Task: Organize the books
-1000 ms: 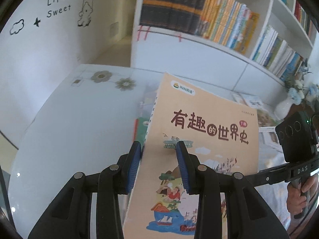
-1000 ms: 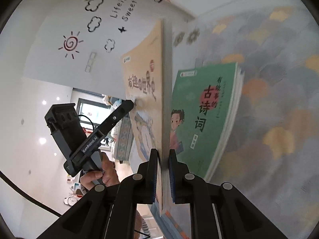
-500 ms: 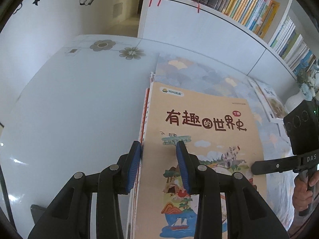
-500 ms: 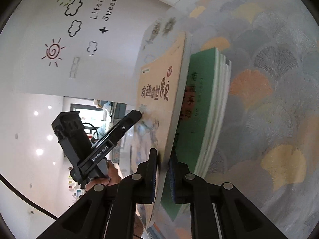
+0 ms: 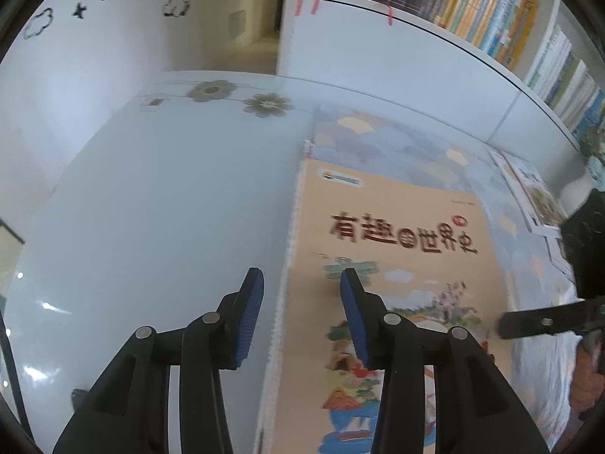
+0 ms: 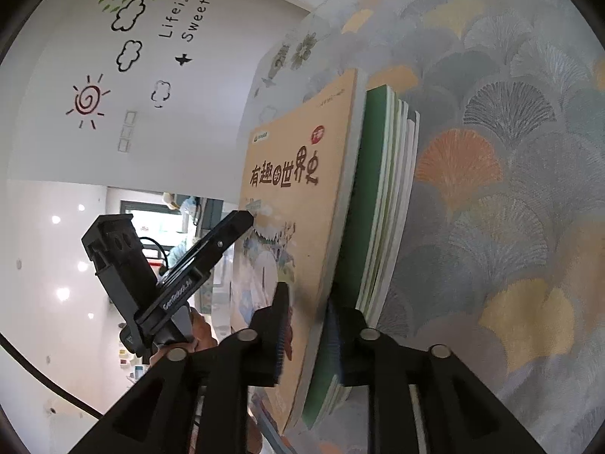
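An orange book with red Chinese title (image 5: 393, 249) lies on top of a stack of books on the patterned cloth. My left gripper (image 5: 300, 291) is open, its fingers straddling the book's left edge without gripping. In the right wrist view the orange book (image 6: 298, 189) rests on a green book (image 6: 372, 196) and thinner ones beneath. My right gripper (image 6: 308, 317) is open, its jaws apart on either side of the orange book's edge.
A white table (image 5: 159, 204) extends left of the stack. A fan-patterned cloth (image 6: 491, 174) covers the table under the books. A bookshelf (image 5: 491, 11) full of books stands behind. More books (image 5: 533, 189) lie at the right.
The orange book has been lowered flat onto the stack. Both grippers have opened and let go of it.
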The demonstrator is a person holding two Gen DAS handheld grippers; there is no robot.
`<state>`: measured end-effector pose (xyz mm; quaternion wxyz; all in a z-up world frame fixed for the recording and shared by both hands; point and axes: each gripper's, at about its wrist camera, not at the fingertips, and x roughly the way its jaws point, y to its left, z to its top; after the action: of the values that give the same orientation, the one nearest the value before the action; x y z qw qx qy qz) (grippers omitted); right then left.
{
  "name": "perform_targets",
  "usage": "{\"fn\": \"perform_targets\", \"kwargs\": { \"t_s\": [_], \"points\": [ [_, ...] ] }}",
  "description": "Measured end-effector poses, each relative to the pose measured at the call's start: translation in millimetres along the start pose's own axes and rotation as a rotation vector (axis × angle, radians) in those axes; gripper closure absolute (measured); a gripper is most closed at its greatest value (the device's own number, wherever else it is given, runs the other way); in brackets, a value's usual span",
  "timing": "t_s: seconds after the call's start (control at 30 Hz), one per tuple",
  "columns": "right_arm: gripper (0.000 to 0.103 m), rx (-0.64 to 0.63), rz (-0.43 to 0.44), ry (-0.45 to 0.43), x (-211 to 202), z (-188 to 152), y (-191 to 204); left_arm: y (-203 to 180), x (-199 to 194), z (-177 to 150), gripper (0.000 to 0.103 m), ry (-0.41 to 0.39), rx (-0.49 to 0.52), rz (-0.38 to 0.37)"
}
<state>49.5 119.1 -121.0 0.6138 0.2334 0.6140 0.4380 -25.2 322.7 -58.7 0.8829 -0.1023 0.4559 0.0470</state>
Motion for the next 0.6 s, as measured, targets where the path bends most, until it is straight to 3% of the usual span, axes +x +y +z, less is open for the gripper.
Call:
{"fn": "perform_targets", "kwargs": {
  "t_s": [0.1, 0.13, 0.2, 0.33, 0.5, 0.6],
  "points": [
    [0.055, -0.013, -0.069, -0.043, -11, -5, 10, 8, -6, 1, 0.063, -0.014, -0.027, 0.003],
    [0.053, -0.024, -0.093, -0.055, -14, -7, 12, 10, -10, 1, 0.063, -0.023, -0.039, 0.005],
    [0.053, -0.049, -0.138, -0.070, -22, -13, 16, 11, -18, 1, 0.063, -0.039, -0.046, -0.007],
    [0.053, -0.048, -0.127, -0.068, -35, -20, 10, -6, -32, 4, 0.063, -0.062, -0.025, -0.032],
    [0.053, -0.085, -0.152, -0.118, -69, -36, -1, -58, -44, 7, 0.064, -0.065, 0.057, -0.092],
    [0.053, -0.091, -0.144, -0.193, -106, -49, -13, -97, -49, 10, 0.064, -0.086, 0.087, -0.122]
  ]
}}
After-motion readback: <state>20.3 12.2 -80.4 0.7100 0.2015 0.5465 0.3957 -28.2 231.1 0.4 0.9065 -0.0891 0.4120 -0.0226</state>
